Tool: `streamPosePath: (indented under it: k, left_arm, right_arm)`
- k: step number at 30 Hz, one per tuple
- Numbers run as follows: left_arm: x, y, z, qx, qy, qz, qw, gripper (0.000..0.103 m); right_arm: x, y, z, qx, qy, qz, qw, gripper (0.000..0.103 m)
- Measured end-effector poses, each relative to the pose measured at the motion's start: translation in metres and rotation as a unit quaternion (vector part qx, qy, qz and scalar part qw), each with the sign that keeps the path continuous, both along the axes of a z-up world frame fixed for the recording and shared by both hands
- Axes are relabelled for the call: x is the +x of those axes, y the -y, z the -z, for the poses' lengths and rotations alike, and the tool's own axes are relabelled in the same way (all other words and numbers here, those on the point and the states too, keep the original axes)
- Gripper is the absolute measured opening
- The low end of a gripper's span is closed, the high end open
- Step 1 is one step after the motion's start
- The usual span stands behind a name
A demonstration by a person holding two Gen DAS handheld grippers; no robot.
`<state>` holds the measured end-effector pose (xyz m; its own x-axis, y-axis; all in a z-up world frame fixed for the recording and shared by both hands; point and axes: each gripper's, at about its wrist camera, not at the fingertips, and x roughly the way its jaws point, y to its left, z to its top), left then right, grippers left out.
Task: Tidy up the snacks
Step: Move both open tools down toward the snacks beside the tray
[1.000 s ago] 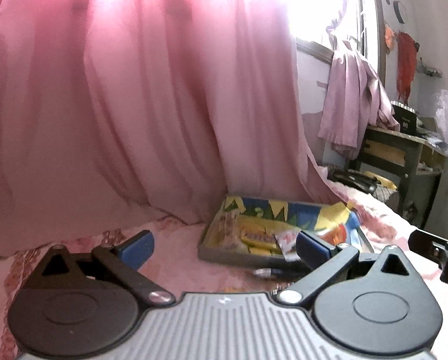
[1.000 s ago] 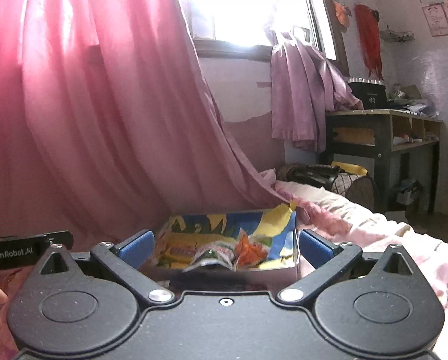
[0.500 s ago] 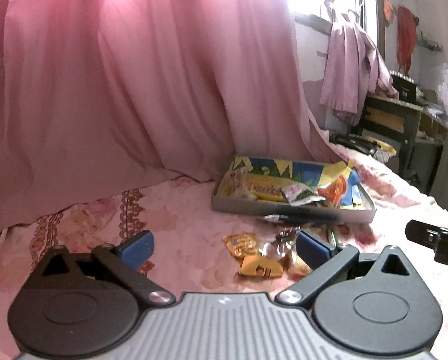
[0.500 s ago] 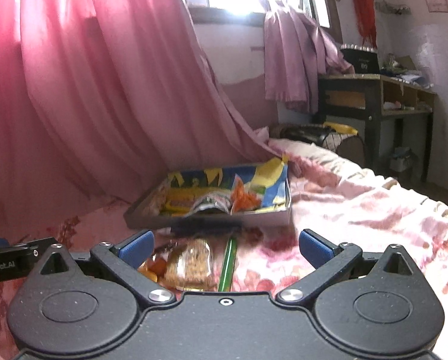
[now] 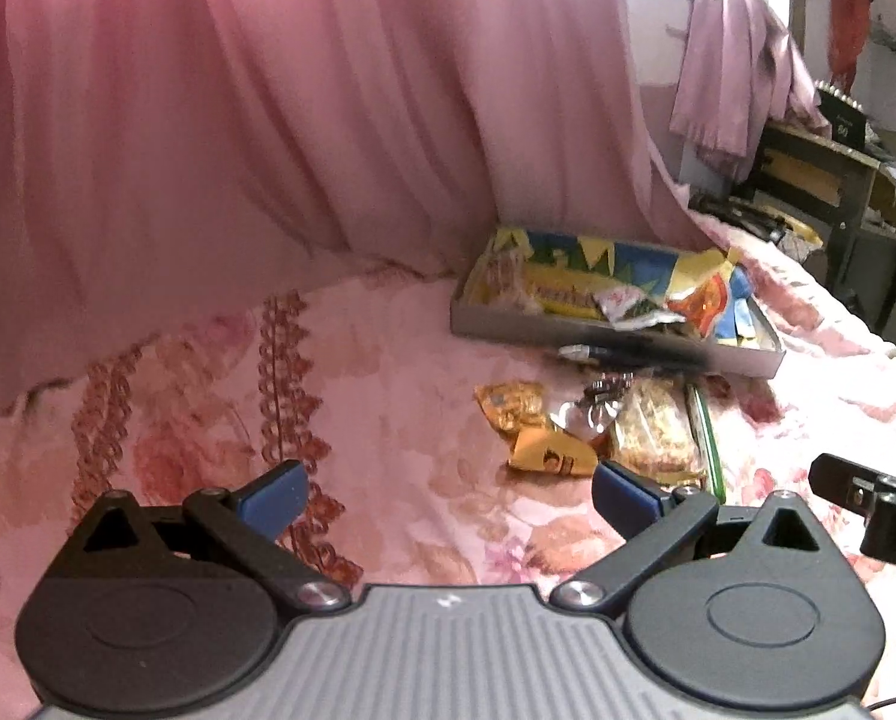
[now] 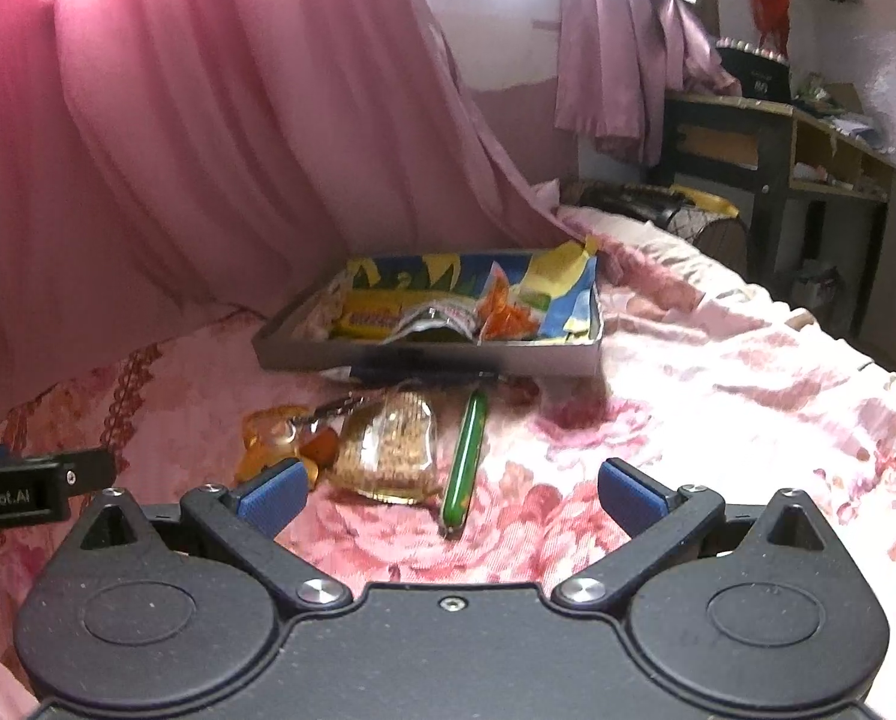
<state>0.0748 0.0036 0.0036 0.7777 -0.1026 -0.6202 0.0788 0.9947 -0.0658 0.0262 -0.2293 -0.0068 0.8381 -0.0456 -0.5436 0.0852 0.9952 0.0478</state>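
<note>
Right wrist shows the green stick whole; left wrist only its edge.

left claw: black arms, blue pads, silver screws, ribbed grey body | right claw: black body, blue pads, silver screws

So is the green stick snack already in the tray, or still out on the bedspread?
Out. The green stick lies on the bedspread in front of the tray, beside other loose packets.
</note>
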Motion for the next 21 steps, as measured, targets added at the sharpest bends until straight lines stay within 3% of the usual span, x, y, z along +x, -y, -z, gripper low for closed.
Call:
streamPosePath:
  k: [6,13,21]
  left_arm:
    - [0.027,-0.006,0.013,-0.024,-0.055,0.021,0.9980,0.103]
    - [0.057,-0.002,0.010,-0.023,-0.038,0.062,0.9971,0.103]
    - [0.106,0.006,0.022,-0.066,-0.045,0.100,0.9918,0.103]
  right_arm:
    - [0.015,-0.005,0.009,-0.007,-0.039,-0.018,0.999,0.102]
    - [0.037,-0.008,0.018,-0.027,-0.065,-0.041,0.997,0.102]
    - [0.067,-0.007,0.012,-0.087,-0.051,-0.092,0.991,0.102]
